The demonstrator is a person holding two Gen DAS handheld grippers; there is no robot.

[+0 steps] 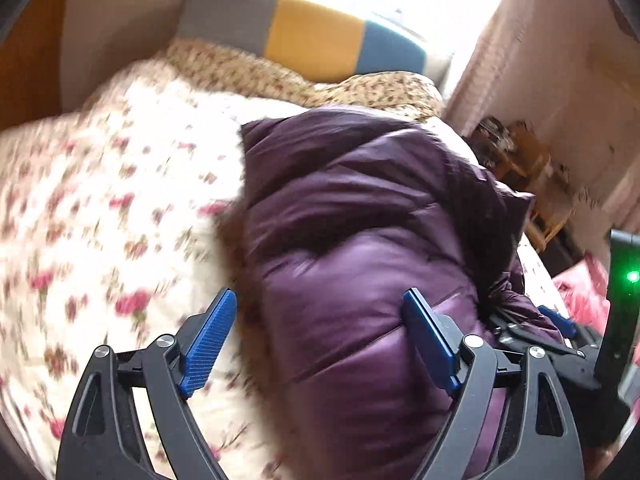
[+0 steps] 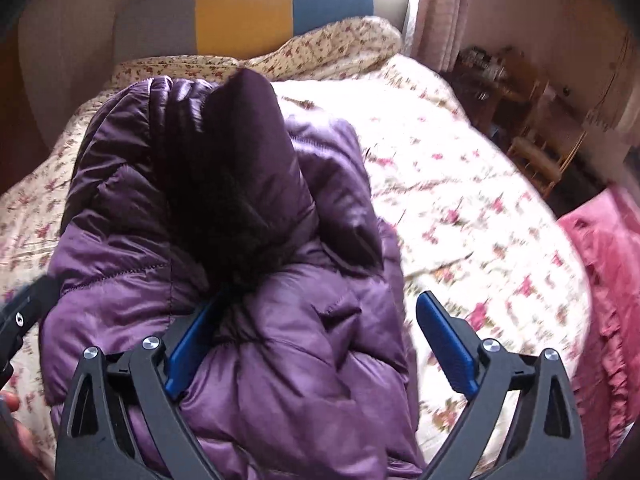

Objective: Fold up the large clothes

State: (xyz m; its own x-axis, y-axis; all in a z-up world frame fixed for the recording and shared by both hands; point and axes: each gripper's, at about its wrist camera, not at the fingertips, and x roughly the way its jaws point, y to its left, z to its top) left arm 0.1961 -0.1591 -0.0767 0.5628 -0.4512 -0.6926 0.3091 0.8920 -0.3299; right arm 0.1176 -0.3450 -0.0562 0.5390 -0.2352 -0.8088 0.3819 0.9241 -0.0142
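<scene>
A purple quilted puffer jacket (image 1: pixel 360 240) lies bunched on a floral bedspread (image 1: pixel 100 200); it also shows in the right wrist view (image 2: pixel 240 280), with a dark inner part (image 2: pixel 228 184) sticking up. My left gripper (image 1: pixel 320 340) is open above the jacket's left edge, where brown fur trim (image 1: pixel 236 236) shows. My right gripper (image 2: pixel 320 340) is open over the jacket's near end, with jacket fabric lying between its fingers. The right gripper also shows at the right edge of the left wrist view (image 1: pixel 556 328).
A grey, yellow and blue striped pillow (image 2: pixel 248 16) lies at the head of the bed. A wooden chair (image 2: pixel 544 156) and a cluttered shelf (image 2: pixel 484 68) stand right of the bed. A pink blanket (image 2: pixel 608 264) lies at the bed's right edge.
</scene>
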